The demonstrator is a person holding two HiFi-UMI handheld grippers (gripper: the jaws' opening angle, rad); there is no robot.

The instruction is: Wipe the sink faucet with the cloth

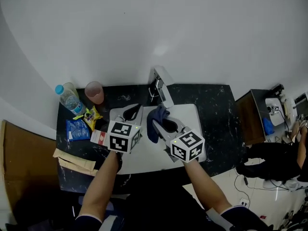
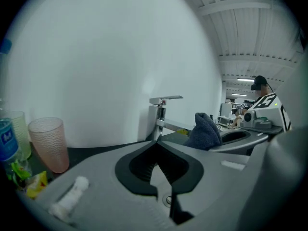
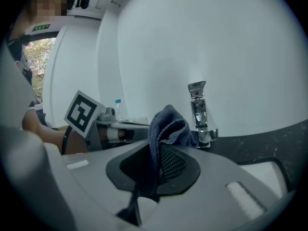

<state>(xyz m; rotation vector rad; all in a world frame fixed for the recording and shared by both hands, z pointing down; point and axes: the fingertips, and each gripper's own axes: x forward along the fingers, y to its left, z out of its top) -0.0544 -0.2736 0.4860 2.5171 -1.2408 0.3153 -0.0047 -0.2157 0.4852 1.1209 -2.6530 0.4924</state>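
Right tool [image 3: 153, 150] clamped on cloth [image 3: 168, 124]; left tool [image 2: 156, 147] pinched together, empty. Faucet [image 3: 198, 110] near ahead: press loose fold on spout, stroke base to tip, firm grip.

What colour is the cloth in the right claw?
The cloth is dark blue, clearest in the right gripper view.

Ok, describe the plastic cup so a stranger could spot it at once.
Start at the dark speckled counter against the white wall, left of the faucet. At the back edge stands the cup, beside a blue-capped water bottle; it alone is pink, open-topped and dimpled.
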